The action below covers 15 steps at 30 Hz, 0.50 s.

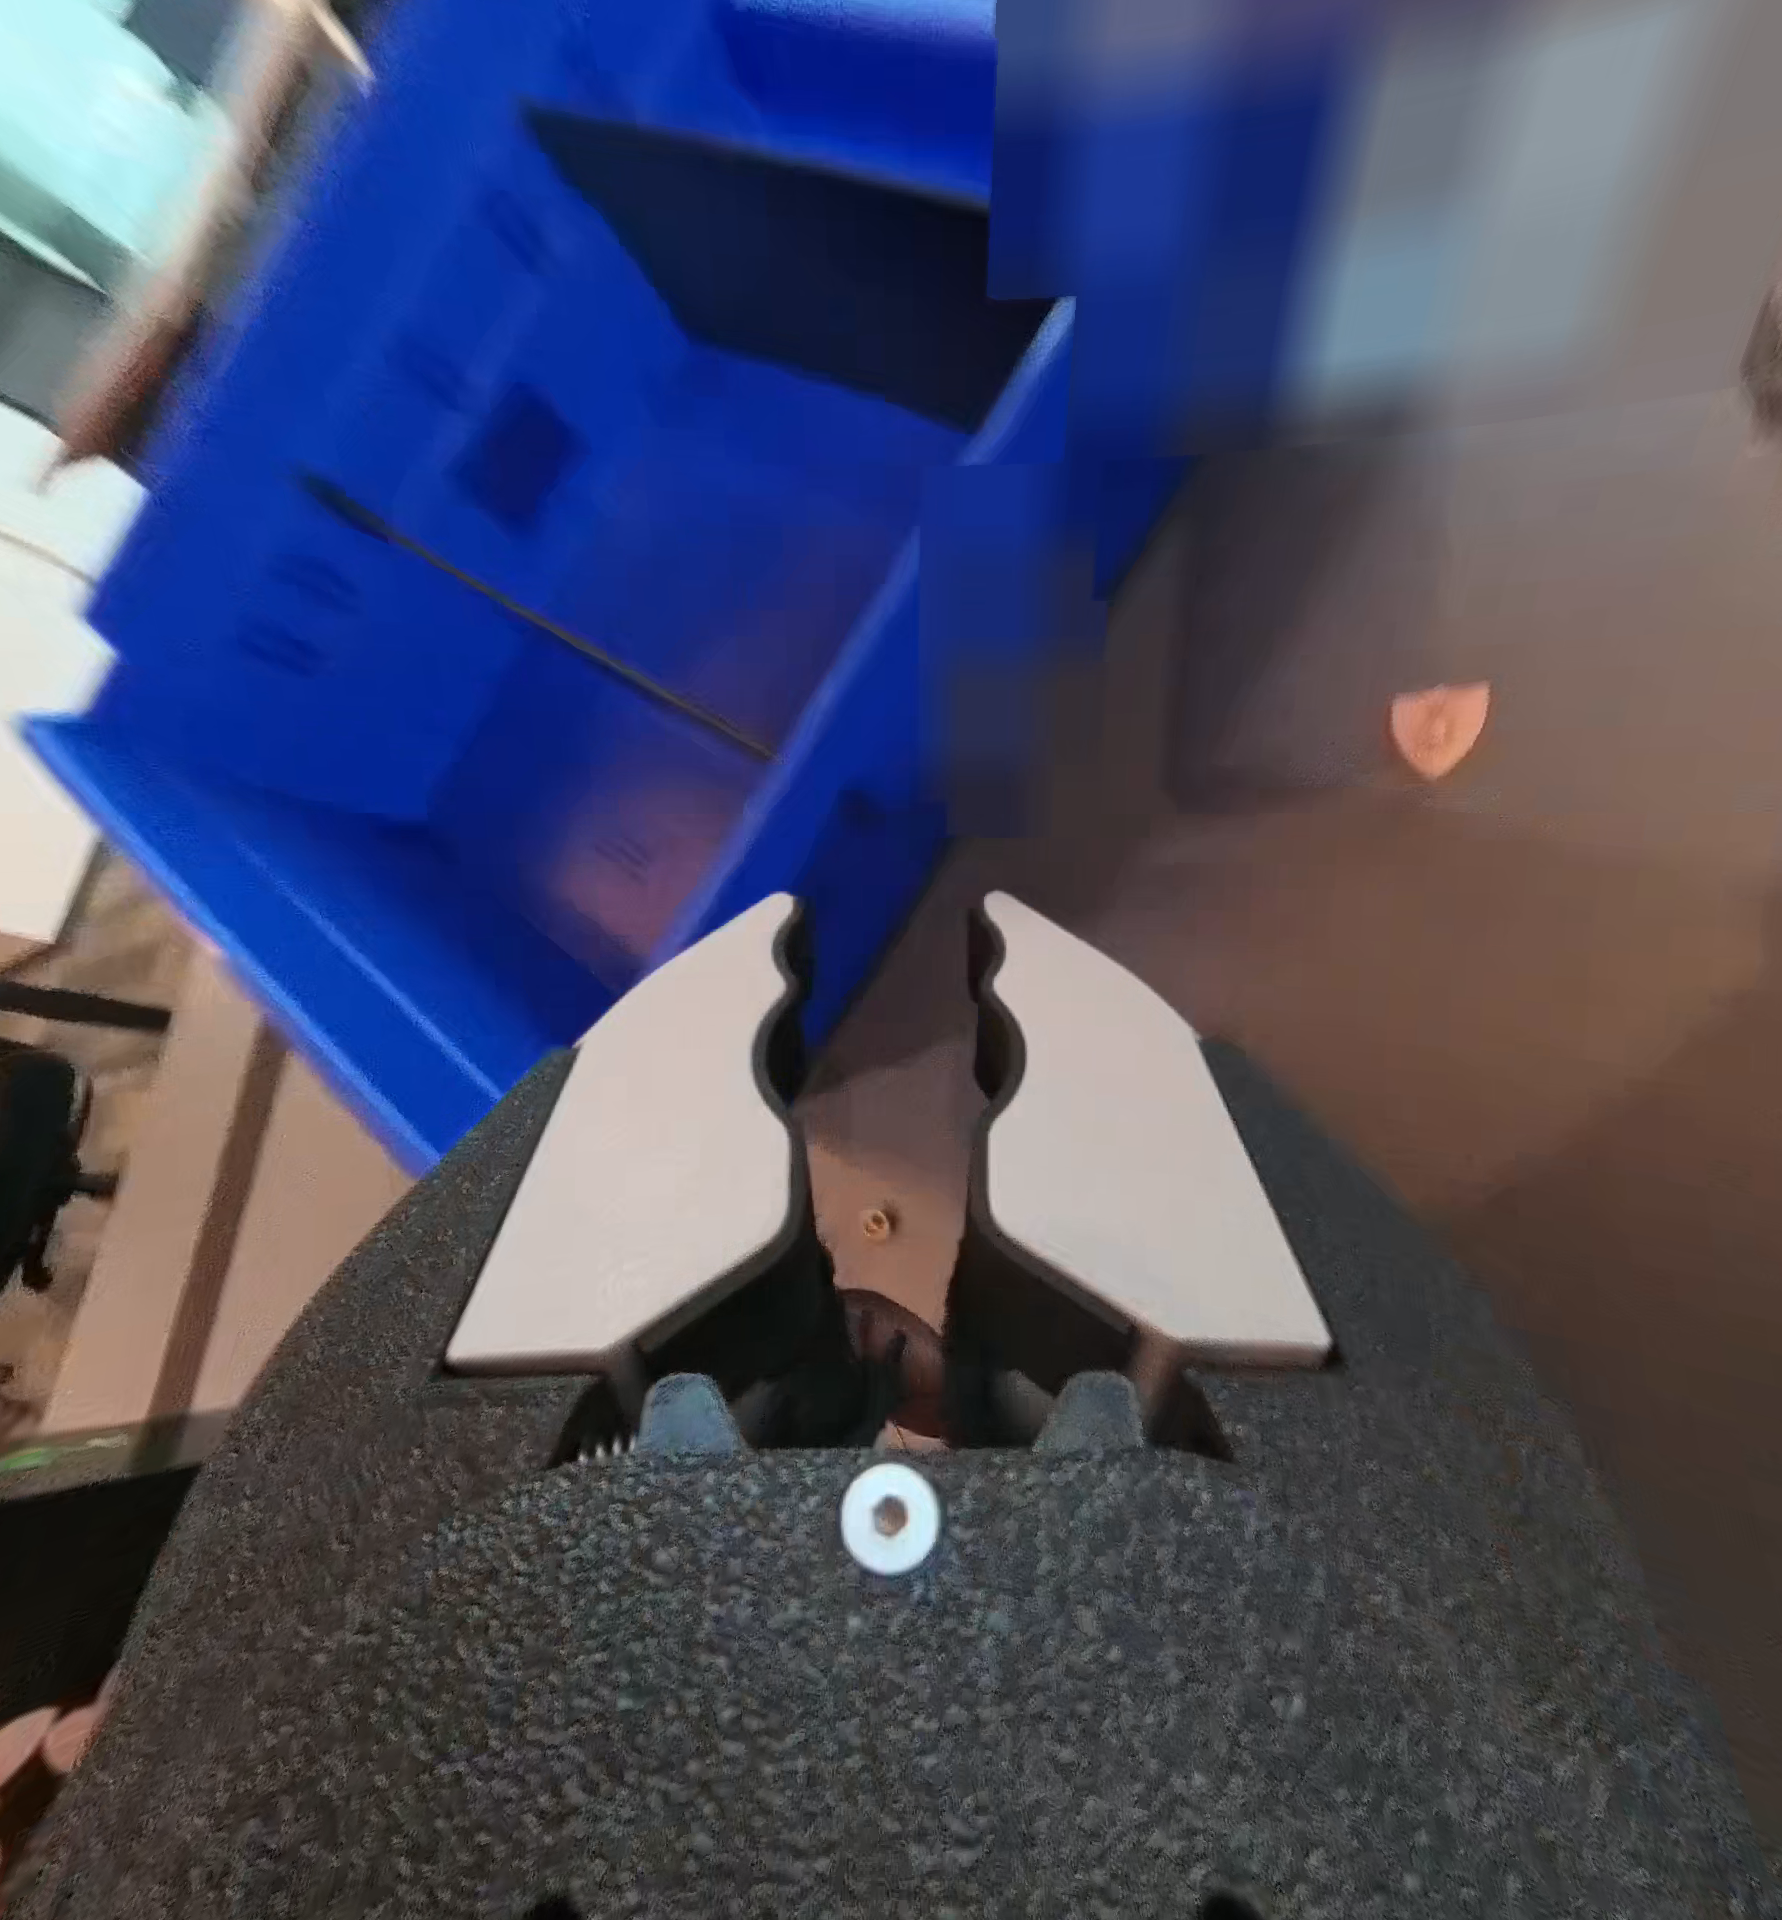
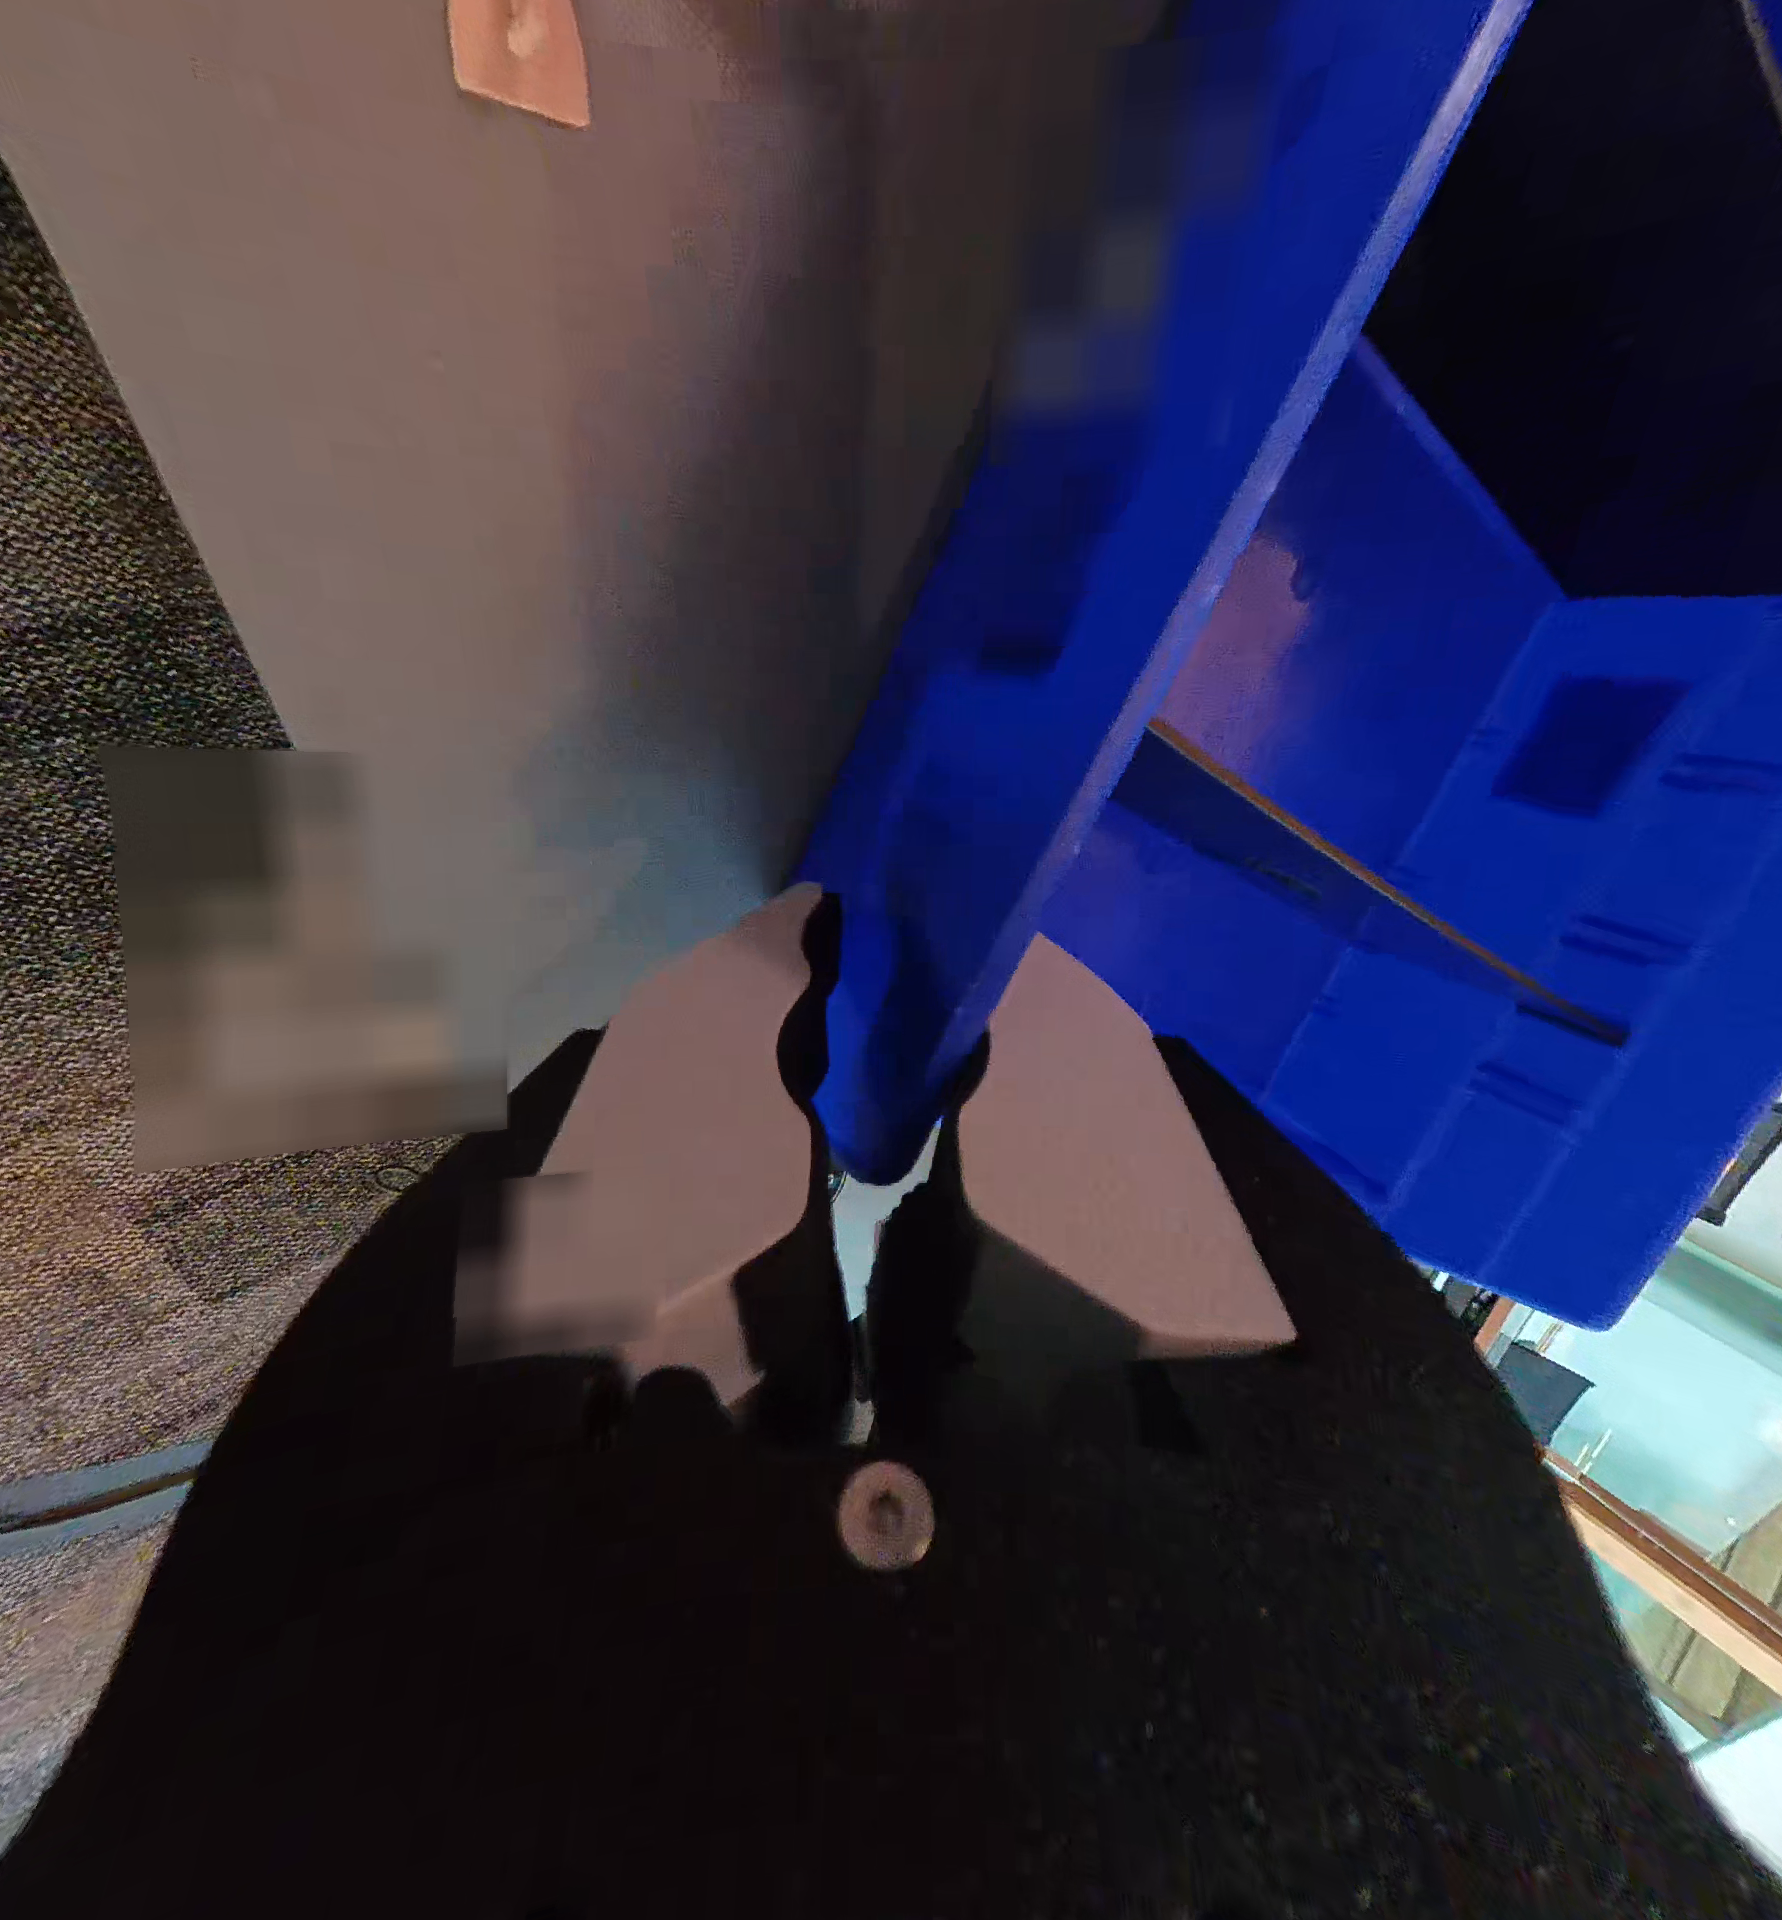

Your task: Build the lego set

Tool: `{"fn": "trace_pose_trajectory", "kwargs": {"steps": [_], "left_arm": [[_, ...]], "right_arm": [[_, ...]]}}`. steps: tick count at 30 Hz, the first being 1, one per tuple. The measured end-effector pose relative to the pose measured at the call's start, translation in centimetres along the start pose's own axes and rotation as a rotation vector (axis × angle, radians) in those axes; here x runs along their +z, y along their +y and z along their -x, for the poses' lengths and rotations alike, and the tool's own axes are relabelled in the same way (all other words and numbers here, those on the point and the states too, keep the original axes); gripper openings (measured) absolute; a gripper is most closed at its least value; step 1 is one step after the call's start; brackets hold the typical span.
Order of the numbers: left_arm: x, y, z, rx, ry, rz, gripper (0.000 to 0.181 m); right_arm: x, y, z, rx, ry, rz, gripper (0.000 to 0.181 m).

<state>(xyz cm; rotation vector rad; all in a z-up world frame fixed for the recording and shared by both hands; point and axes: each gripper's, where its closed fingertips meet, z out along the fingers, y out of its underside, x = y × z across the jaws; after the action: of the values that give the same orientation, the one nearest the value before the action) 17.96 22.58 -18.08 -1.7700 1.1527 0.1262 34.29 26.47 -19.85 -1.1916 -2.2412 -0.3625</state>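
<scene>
A large blue plastic bin (image 1: pixel 554 520) is tilted and off the table, motion-blurred in the left wrist view. My right gripper (image 2: pixel 918 935) is shut on a wall rim of the bin (image 2: pixel 1593 883), with one finger on each side of the wall. My left gripper (image 1: pixel 889 914) is open and holds nothing. One bin wall's edge shows in the gap in front of its fingertips, and I cannot tell if they touch. A small salmon-pink flat piece (image 1: pixel 1440 727) lies on the brown table, also in the right wrist view (image 2: pixel 521 62). The bin's visible compartments look empty.
The brown table top (image 1: pixel 1489 1039) lies to the right of the bin, and shows in the right wrist view (image 2: pixel 399 416). Speckled carpet (image 2: pixel 56 520) lies below the table's edge. A wooden ledge and glass (image 2: pixel 1697 1579) are at the lower right.
</scene>
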Motion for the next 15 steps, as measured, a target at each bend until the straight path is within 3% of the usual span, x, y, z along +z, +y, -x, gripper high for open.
{"fn": "trace_pose_trajectory", "kwargs": {"steps": [2, 5, 7, 11, 13, 15], "left_arm": [[0.8, 1.2, 0.2, 0.062, -0.04, 0.082, 0.029], [-0.7, -1.8, 1.4, 0.167, -0.189, -0.088, 0.024], [-0.7, -2.6, 0.9, 0.118, -0.127, -0.123, 0.028], [2.8, 0.5, 0.0, 0.055, 0.053, 0.083, 0.037], [3.1, 0.9, 1.1, 0.124, -0.022, 0.126, 0.04], [2.0, -2.0, 2.1, 0.259, -0.126, -0.014, 0.032]], "right_arm": [[0.1, 0.0, 0.0, -0.016, 0.0, 0.01, 0.017], [0.4, 0.3, -0.1, 0.009, 0.002, 0.006, 0.02], [0.2, 0.4, -0.1, 0.037, -0.023, -0.015, 0.024], [0.0, 0.3, -0.3, 0.015, -0.064, -0.024, 0.027], [0.1, 0.1, 0.0, -0.011, -0.104, -0.028, 0.026], [0.3, 0.2, -0.1, -0.038, -0.101, -0.015, 0.027]]}}
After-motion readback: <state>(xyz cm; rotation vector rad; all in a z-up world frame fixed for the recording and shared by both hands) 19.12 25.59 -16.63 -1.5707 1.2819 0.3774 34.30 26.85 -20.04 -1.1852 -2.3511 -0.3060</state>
